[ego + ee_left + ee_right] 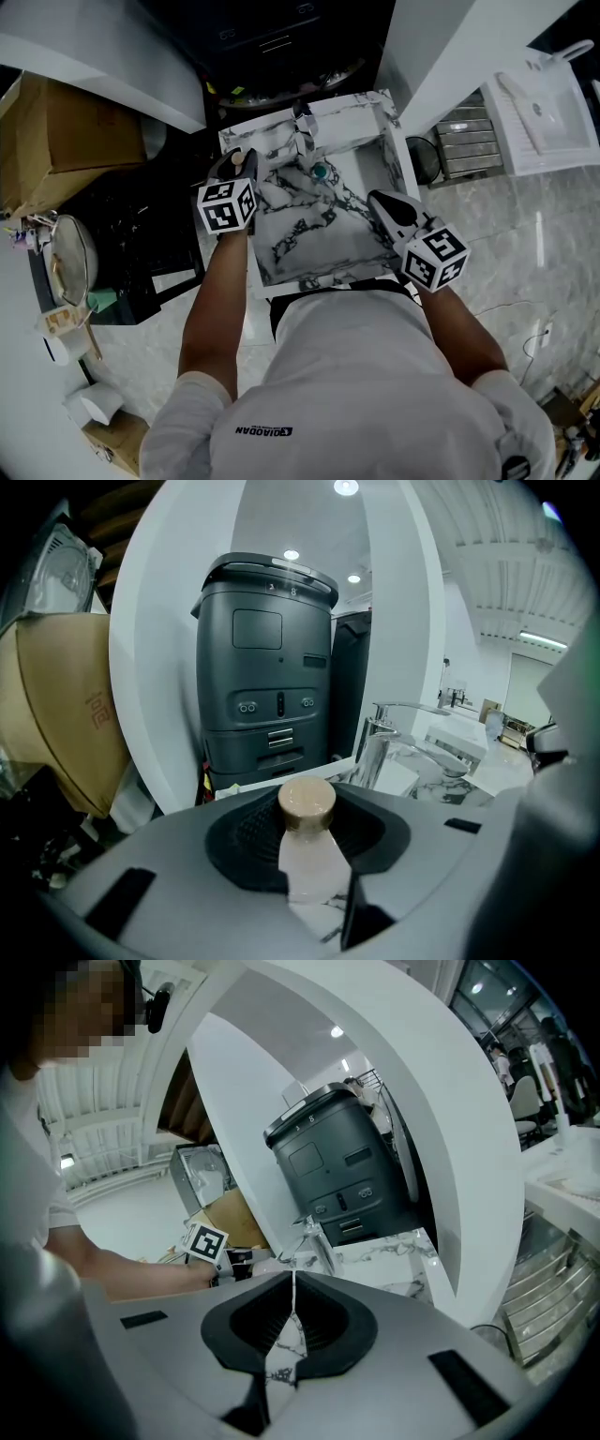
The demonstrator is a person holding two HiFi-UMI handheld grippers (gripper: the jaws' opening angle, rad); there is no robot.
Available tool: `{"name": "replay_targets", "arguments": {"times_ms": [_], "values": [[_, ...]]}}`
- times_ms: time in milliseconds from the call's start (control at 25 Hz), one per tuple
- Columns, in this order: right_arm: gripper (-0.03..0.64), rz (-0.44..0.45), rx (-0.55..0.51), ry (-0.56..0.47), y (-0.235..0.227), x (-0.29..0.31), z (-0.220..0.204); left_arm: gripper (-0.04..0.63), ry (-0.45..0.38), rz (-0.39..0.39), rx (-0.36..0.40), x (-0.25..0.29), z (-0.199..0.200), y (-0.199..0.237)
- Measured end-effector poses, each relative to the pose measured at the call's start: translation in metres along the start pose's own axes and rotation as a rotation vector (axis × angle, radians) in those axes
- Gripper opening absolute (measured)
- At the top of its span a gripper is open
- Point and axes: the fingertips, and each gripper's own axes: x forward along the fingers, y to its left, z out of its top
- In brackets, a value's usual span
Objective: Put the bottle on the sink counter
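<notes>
Bottle (307,850) stands upright, grasped in the left claw (309,829). The counter (448,789) lies just ahead, below it. Right claw (292,1309) is clenched, empty. Pickup looks done; setting down is left.

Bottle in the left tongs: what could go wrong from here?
1. The faucet stands just ahead of the bottle; a forward move could knock it.
2. The counter seems to have only a narrow flat rim round the basin; set near the edge, the bottle might tip in.
3. The left tongs pinch a smooth, rounded body, so it may slip on release.
</notes>
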Motion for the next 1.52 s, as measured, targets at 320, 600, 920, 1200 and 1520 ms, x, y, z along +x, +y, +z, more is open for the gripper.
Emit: {"name": "replay_targets", "arguments": {"times_ms": [320, 600, 920, 1200, 1520], "values": [[0.043, -0.023, 0.01, 0.014, -0.01, -0.008, -0.008, 0.132, 0.012, 0.015, 0.012, 0.019, 0.0, 0.007], [0.043, -0.036, 0.014, 0.019, -0.014, -0.009, -0.008, 0.132, 0.016, 0.017, 0.017, 0.032, 0.0, 0.011], [0.043, -0.044, 0.016, 0.033, -0.017, -0.007, -0.012, 0.132, 0.025, 0.021, 0.042, 0.048, 0.001, 0.02], [0.043, -0.056, 0.015, 0.042, -0.018, -0.006, -0.014, 0.132, 0.009, 0.018, 0.044, 0.055, 0.002, 0.027], [0.043, -0.07, 0.007, 0.044, -0.022, -0.007, -0.014, 0.132, 0.017, 0.02, 0.047, 0.065, 0.0, 0.028]]}}
